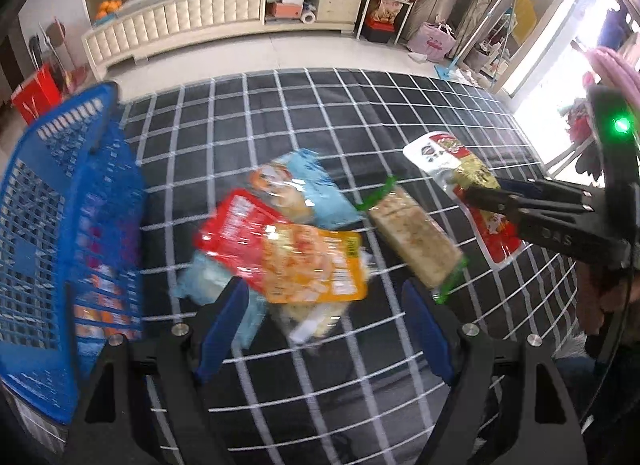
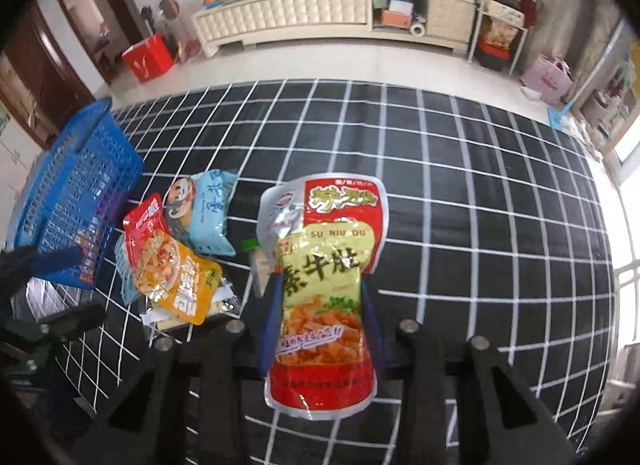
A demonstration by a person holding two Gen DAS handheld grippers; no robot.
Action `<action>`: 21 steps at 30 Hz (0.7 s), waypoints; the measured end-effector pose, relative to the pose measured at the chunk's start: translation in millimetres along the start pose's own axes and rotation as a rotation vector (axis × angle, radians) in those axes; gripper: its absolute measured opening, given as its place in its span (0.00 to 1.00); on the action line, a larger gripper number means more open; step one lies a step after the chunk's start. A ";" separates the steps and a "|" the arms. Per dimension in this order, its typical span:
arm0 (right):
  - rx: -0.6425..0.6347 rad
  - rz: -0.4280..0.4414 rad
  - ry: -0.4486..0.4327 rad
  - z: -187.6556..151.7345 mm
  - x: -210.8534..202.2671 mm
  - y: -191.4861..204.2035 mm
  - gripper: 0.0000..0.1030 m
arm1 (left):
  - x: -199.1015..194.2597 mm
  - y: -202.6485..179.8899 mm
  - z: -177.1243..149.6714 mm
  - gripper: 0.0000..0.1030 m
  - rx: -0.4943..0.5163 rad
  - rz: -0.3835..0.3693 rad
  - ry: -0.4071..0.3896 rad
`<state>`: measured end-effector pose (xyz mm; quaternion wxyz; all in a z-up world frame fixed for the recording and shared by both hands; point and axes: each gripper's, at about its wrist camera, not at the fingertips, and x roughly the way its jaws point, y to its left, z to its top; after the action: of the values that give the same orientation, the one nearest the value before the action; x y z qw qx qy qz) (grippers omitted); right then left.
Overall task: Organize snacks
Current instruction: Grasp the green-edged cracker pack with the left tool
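My right gripper (image 2: 320, 285) is shut on a red and yellow snack pouch (image 2: 324, 265), held above the checked cloth; it also shows in the left wrist view (image 1: 460, 169), gripped at the right. My left gripper (image 1: 324, 297) is open and empty, just above a pile of snacks: a red and orange pouch (image 1: 296, 261), a light blue packet (image 1: 312, 189) and a beige bar in green-edged wrap (image 1: 416, 237). A blue plastic basket (image 1: 52, 225) stands at the left with packets inside; it also shows in the right wrist view (image 2: 76, 193).
The black cloth with white grid lines (image 2: 480, 185) covers the table. Beyond the far edge are a floor, a long white cabinet (image 2: 320, 13) and a red bag (image 2: 148, 57). My left gripper's fingers (image 2: 44, 261) show at the left edge of the right wrist view.
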<state>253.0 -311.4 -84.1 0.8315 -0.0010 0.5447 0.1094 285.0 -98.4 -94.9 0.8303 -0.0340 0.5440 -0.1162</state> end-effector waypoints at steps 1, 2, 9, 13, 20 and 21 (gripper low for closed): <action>0.012 0.004 -0.006 -1.9 -4.6 -5.1 0.40 | 4.8 -5.8 2.1 0.75 -0.012 -0.012 0.009; 0.025 0.008 -0.011 -2.8 -7.2 -11.5 0.40 | 8.1 -10.9 4.6 0.75 -0.019 -0.016 0.015; 0.127 0.048 -0.031 -11.6 -7.3 -47.9 0.40 | 40.6 -38.8 21.8 0.75 -0.112 -0.029 0.081; 0.155 0.075 -0.040 -18.6 -9.8 -62.6 0.40 | 63.7 -48.9 27.2 0.75 -0.200 -0.024 0.127; 0.159 0.057 -0.040 -21.8 0.7 -78.9 0.40 | 99.3 -64.6 28.9 0.75 -0.262 0.037 0.179; 0.156 0.050 -0.040 -21.7 2.4 -80.0 0.40 | 102.9 -66.8 29.5 0.75 -0.257 0.044 0.183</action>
<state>248.9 -391.6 -104.5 0.8367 0.0795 0.5347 0.0876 340.7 -189.0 -162.8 0.7686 -0.1173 0.6282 -0.0303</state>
